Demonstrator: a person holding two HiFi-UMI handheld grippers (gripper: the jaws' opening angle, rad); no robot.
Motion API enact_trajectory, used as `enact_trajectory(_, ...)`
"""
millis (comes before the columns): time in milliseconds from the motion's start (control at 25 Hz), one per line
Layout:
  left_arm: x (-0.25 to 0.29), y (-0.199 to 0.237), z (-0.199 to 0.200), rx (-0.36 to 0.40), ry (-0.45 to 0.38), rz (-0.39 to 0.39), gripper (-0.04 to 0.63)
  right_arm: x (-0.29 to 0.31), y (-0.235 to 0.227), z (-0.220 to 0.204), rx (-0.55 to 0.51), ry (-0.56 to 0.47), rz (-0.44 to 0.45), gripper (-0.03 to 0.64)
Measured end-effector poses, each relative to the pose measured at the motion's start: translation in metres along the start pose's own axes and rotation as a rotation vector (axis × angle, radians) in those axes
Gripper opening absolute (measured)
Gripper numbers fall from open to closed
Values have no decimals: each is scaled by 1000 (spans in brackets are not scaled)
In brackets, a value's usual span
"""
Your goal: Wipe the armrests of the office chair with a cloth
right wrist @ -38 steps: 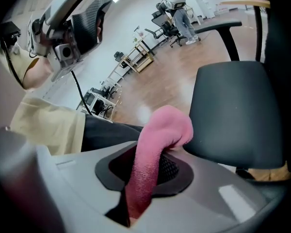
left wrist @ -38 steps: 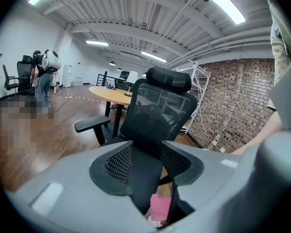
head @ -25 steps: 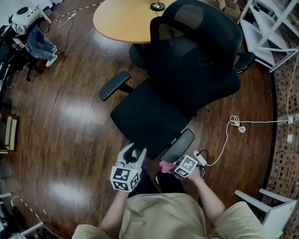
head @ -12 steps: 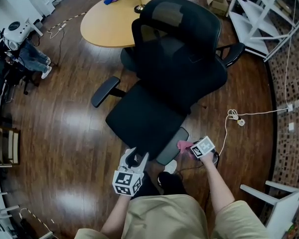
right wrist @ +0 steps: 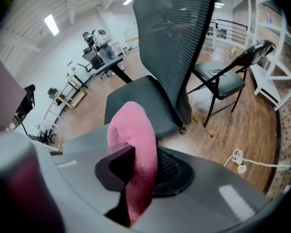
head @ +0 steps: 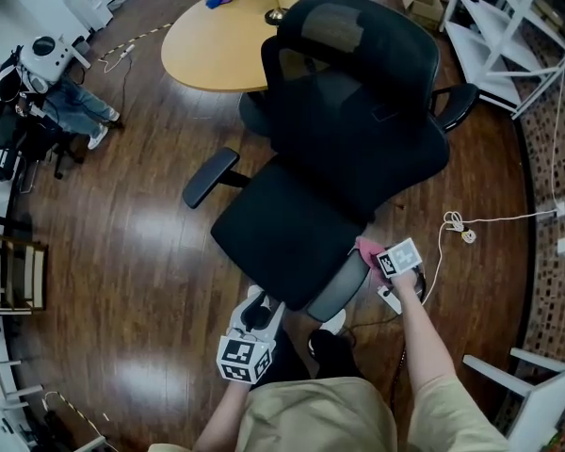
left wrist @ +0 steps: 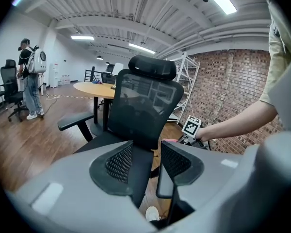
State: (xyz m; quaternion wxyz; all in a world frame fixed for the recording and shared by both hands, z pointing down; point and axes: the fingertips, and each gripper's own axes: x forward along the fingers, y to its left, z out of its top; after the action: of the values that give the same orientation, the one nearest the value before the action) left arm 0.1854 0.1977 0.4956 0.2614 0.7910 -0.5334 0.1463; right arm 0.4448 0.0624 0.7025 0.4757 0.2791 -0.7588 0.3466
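A black mesh office chair (head: 344, 149) stands in the middle of the head view. Its near grey armrest (head: 337, 290) lies below the seat, and the far armrest (head: 210, 177) sticks out to the left. My right gripper (head: 379, 256) is shut on a pink cloth (head: 366, 247) at the back end of the near armrest. In the right gripper view the cloth (right wrist: 137, 154) hangs folded between the jaws. My left gripper (head: 260, 313) hovers in front of the seat, open, with nothing between its pads (left wrist: 119, 162).
A round wooden table (head: 217, 40) with a lamp stands behind the chair. White shelving (head: 518, 26) is at the right, and a white cable (head: 457, 224) lies on the wood floor. A folding chair (right wrist: 223, 76) stands beyond. A person with a backpack (left wrist: 30, 76) stands far off.
My right gripper has slid the pink cloth along the near armrest from its front end to its back end. The left gripper has hardly moved.
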Motion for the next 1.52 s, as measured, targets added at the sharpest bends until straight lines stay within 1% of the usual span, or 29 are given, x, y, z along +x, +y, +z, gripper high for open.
enact_trajectory(120, 0, 6, -3, -6, 10, 1, 167, 5, 3, 14, -91, 31, -22, 67)
enact_trajectory(440, 11, 17, 0, -3, 31, -32, 166, 17, 23, 53, -133, -29, -2, 67)
enact_trajectory(560, 17, 21, 3, 9, 38, -51, 166, 21, 43, 65, -143, -92, 52, 67)
enact_trajectory(600, 20, 21, 5, 13, 40, -58, 166, 22, 53, 70, -154, -116, 85, 67)
enact_trajectory(680, 27, 18, 8, 24, 44, -77, 166, 20, 76, 80, -159, -186, 183, 69)
enact_trajectory(760, 37, 11, 11, 42, 48, -105, 164, 12, 95, 88, -110, -297, 272, 71)
enact_trajectory(840, 47, 2, 15, 64, 51, -134, 164, -3, 101, 93, -20, -422, 301, 71)
enact_trajectory(960, 59, -13, 19, 93, 60, -179, 163, -30, 94, 82, 157, -579, 289, 71)
enact_trajectory(1120, 73, -34, 19, 130, 84, -239, 161, -57, 72, 40, 406, -710, 259, 71)
enact_trajectory(1200, 82, -46, 18, 150, 100, -268, 161, -73, 61, 18, 507, -787, 250, 72)
enact_trajectory(1320, 97, -64, 19, 182, 115, -309, 160, -87, 49, -13, 594, -866, 225, 72)
enact_trajectory(1520, 125, -97, 21, 244, 138, -371, 156, -83, 44, -55, 667, -923, 196, 72)
